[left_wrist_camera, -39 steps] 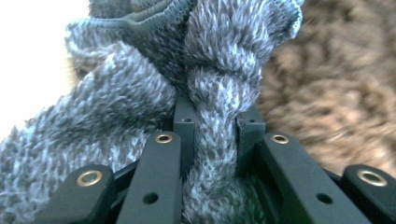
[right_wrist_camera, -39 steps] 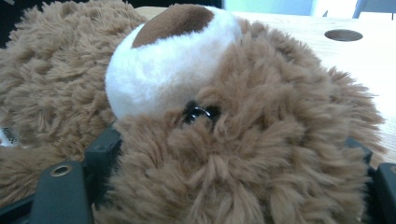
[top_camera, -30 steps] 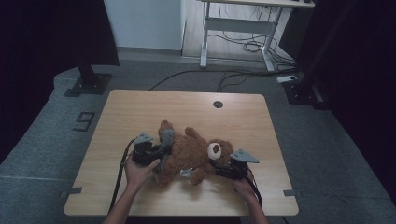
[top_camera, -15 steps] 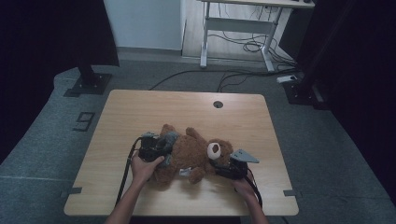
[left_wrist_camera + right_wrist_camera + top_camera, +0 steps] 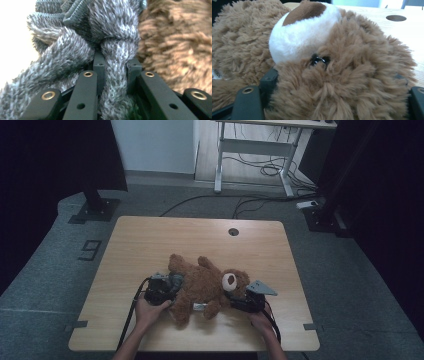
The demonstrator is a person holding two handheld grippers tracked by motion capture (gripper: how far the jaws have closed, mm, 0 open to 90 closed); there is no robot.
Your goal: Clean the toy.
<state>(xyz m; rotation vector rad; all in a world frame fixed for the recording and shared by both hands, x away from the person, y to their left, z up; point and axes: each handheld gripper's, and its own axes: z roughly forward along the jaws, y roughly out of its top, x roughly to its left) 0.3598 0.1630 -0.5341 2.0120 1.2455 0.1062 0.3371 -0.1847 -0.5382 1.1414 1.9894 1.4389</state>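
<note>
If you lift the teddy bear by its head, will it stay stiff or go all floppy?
Probably floppy: the teddy bear is soft plush, its limbs sprawled loosely on the table. It likely won't slip, since the right gripper sinks into its head fur. It looks light.

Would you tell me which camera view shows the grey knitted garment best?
The left gripper view: the grey knitted garment sits close up, pinched between the jaws. The high view shows a small grey patch beside the teddy bear.
</note>
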